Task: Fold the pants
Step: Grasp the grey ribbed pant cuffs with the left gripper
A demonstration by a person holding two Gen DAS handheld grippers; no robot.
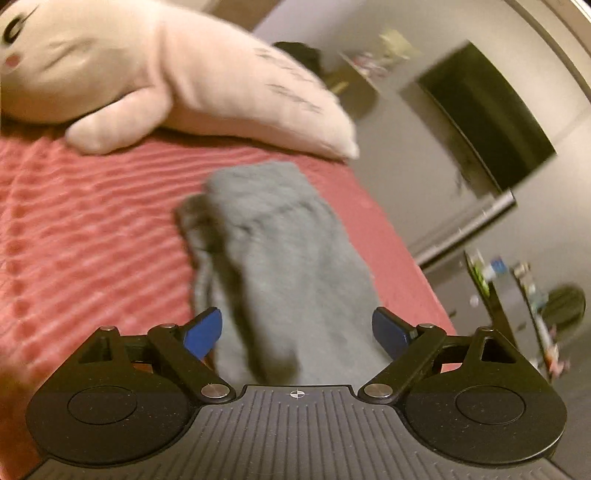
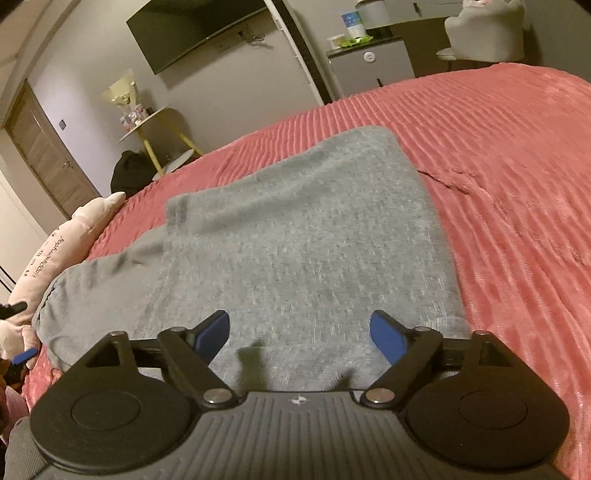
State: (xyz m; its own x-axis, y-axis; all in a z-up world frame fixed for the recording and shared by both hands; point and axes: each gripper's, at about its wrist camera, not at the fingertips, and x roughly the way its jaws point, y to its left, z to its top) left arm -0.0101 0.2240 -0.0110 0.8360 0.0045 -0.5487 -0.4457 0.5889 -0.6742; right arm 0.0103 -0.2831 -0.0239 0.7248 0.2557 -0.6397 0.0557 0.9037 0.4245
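Note:
Grey pants (image 2: 295,236) lie folded over on a pink ribbed bedspread (image 2: 498,166). The upper layer ends in a hem band toward the far left, and a lower layer bulges out at the left. My right gripper (image 2: 300,332) stands open just above the near edge of the pants, nothing between its blue pads. In the left wrist view the same grey pants (image 1: 280,266) run away from the camera as a narrow bundle. My left gripper (image 1: 297,330) is open over their near end, its pads apart from the cloth. The tip of the left gripper (image 2: 24,356) shows at the right wrist view's far left edge.
A pale pink plush pillow (image 1: 166,81) lies on the bed behind the pants, also seen as the plush pillow (image 2: 70,240) at the bed's left edge. Beyond the bed are a wall television (image 2: 199,29), a small yellow-legged side table (image 2: 155,125), a door (image 2: 40,147) and a cabinet (image 2: 373,66).

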